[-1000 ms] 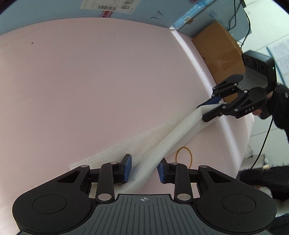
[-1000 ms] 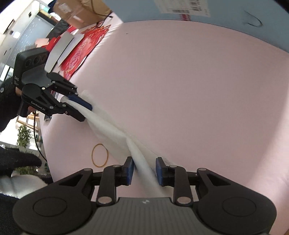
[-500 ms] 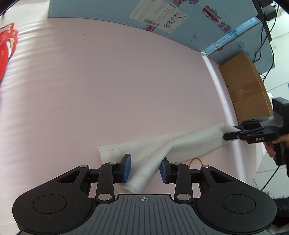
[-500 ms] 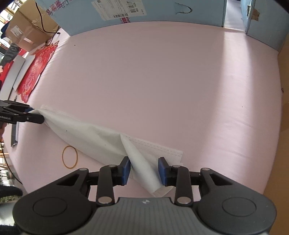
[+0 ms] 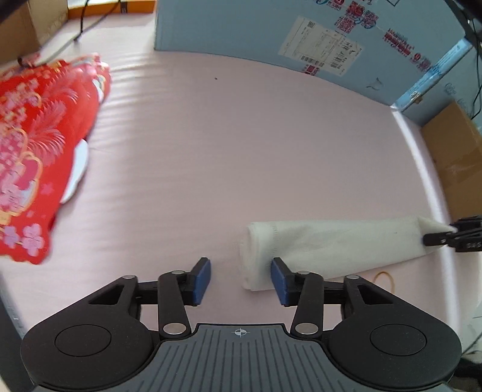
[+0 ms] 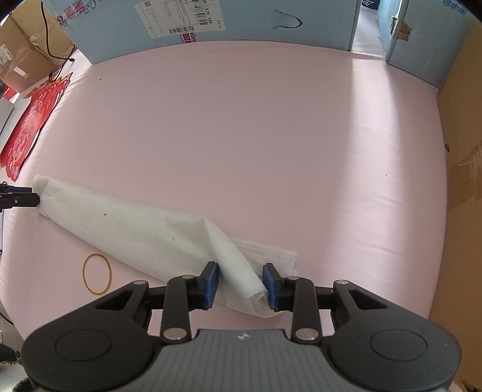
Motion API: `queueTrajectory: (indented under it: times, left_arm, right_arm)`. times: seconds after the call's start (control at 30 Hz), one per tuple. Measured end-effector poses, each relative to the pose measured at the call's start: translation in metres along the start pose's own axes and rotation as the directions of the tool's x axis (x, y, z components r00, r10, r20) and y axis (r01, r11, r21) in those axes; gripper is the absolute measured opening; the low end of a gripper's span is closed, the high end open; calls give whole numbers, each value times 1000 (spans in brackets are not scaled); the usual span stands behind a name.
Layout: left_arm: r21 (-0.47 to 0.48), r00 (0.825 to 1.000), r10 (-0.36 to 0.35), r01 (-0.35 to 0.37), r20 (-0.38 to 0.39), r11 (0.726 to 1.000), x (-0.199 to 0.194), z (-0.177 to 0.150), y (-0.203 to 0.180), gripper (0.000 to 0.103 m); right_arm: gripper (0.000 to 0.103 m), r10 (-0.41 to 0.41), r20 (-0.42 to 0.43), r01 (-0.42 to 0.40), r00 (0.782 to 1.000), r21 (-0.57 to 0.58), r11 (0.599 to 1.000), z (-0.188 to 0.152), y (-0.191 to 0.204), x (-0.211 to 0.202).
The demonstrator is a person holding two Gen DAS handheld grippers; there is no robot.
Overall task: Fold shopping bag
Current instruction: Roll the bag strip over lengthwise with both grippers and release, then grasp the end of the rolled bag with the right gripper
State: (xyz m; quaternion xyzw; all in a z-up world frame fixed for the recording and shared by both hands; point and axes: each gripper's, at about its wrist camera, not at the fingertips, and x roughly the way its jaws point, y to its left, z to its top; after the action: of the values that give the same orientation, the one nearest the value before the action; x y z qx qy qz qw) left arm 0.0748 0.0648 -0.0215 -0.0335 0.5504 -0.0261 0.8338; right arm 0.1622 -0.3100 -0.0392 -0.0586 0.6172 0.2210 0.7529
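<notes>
— Inspector: Position of the shopping bag point(image 6: 135, 229)?
— Assistant: It lies on the table point(image 6: 256, 144), stretched between the two grippers. The left gripper point(image 5: 240, 280) sits at one end, the bag just beside its right finger. The right gripper point(image 6: 240, 285) straddles the other end.
— Inspector: Surroundings?
— Assistant: A rubber band point(image 6: 97, 273) lies just in front of the bag. Boxes point(image 6: 211, 18) stand behind; the decorations point(image 5: 36, 156) lie far left.
</notes>
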Motion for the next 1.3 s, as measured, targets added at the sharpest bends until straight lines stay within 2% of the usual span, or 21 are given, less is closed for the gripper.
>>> queueTrajectory:
  times: [0.03,0.07,0.1,0.13,0.2,0.23,0.27,0.3,0.37,0.4,0.47,0.53,0.6,0.67,0.77,0.87,0.93,1.03,1.13,1.2,1.3]
  left_arm:
    - [46,996,66,-69,55,997,-10,0,-11,51]
    - [88,985,128,-139,118,986,-20,-1,-22,53]
    - [134,959,173,-206,224,969,-35,-2,-42,59]
    - [172,942,160,-217,294,961,-42,-4,-56,66]
    - [246,904,108,-225,413,943,-54,-9,-83,68]
    - [268,892,63,-201,447,942,-54,-9,-97,68]
    - [277,889,20,-163,457,947,-49,-7,-111,68]
    - [288,890,-31,-114,454,951,-42,-5,-123,68]
    - [345,902,-103,-53,419,937,-20,-7,-149,68]
    - [372,911,-105,-56,399,927,-10,-9,-158,68]
    - [405,943,-65,-77,327,911,17,-18,-169,68]
    - [375,950,-54,-69,308,924,29,-26,-165,70]
    - [341,954,-51,-56,297,938,35,-30,-159,70]
    - [339,955,-47,-58,292,939,35,-29,-159,70]
    - [325,955,-46,-54,292,944,36,-29,-159,70]
    - [323,956,-46,-52,290,945,33,-30,-156,71]
    - [311,956,-51,-44,289,949,33,-31,-153,73]
    - [298,957,-59,-29,285,954,30,-34,-149,73]
    - [289,956,-75,-10,283,957,30,-34,-146,74]
    - [286,956,-83,-2,283,958,30,-34,-145,74]
    - [290,956,-80,-6,284,957,31,-34,-147,76]
  right_arm:
    - [34,-5,1,5,1000,-9,1000,0,2,0]
    - [34,-10,1,10,1000,-17,1000,0,3,1]
    - [34,-14,2,14,1000,-24,1000,0,4,1]
    - [34,-16,3,16,1000,-28,999,0,5,1]
    - [34,-18,5,18,1000,-34,999,0,5,1]
    - [34,-18,7,19,1000,-36,999,0,6,1]
    - [34,-19,8,19,1000,-38,999,-1,6,1]
    - [34,-20,10,20,1000,-40,999,-1,6,1]
    - [34,-19,12,20,1000,-38,999,-1,6,0]
    - [35,-18,14,18,1000,-37,999,-1,5,0]
    - [35,-11,19,11,1000,-32,999,-2,4,-1]
    - [35,10,30,-9,999,-5,1000,-5,-2,-3]
    - [48,24,55,-26,998,42,999,-10,-10,-7]
    - [57,6,87,-15,996,100,995,-16,-20,-11]
    - [59,-32,121,7,992,200,980,-25,-34,-12]
    - [61,-132,142,94,981,247,965,-31,-38,-13]
    - [67,-249,145,203,958,272,941,-38,-37,-12]
    - [60,-325,153,265,933,319,910,-51,-31,-19]
    - [62,-301,226,192,926,406,893,-73,-27,-37]
    - [63,-258,272,98,927,488,867,-91,-28,-46]
    - [63,-39,352,-165,935,530,832,-110,-30,-39]
